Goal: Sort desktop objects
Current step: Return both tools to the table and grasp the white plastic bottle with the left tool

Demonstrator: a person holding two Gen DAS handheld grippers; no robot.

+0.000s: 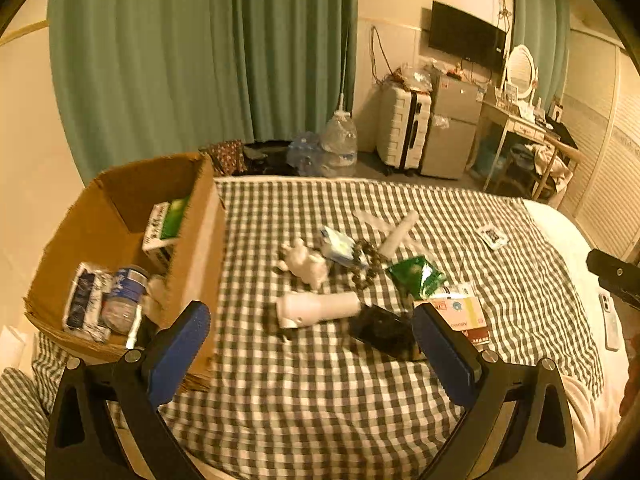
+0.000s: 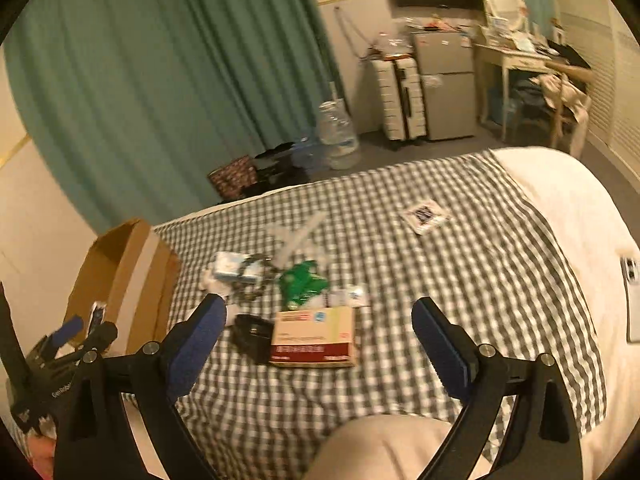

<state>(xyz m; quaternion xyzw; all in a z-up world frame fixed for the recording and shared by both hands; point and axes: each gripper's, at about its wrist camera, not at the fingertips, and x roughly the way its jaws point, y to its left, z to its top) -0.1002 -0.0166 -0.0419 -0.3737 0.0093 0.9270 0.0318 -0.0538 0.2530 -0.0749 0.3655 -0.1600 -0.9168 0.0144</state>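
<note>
- Landmark: cardboard box (image 1: 120,240), open-topped, at the left edge of the checked cloth (image 1: 320,400). Inside it: a green-and-white carton (image 1: 166,224), a blue-capped jar (image 1: 124,300), a dark printed packet (image 1: 86,304).
- Left gripper (image 1: 312,344): jaws spread wide, nothing between the pads; left pad just beside the box's near right corner.
- Right gripper (image 2: 320,340): also spread wide, empty, well right of the box.
- Loose pile to the right of the box, apart from its wall: white toy figure (image 1: 304,264), white bottle (image 1: 320,308) lying on its side, bead string (image 1: 366,260), green sachet (image 1: 416,276), black object (image 1: 384,330), red-and-cream carton (image 2: 314,336).
- Carton sits farthest from the box in the pile, touching the black object.
- Small printed packet (image 2: 426,216) lies alone, well right of the box.
- Open room: bare cloth on the near side of the pile, and a wide bare stretch right of it out to the cloth's edge.
- Phone (image 1: 610,320) beyond that edge, on the white bedding.
</note>
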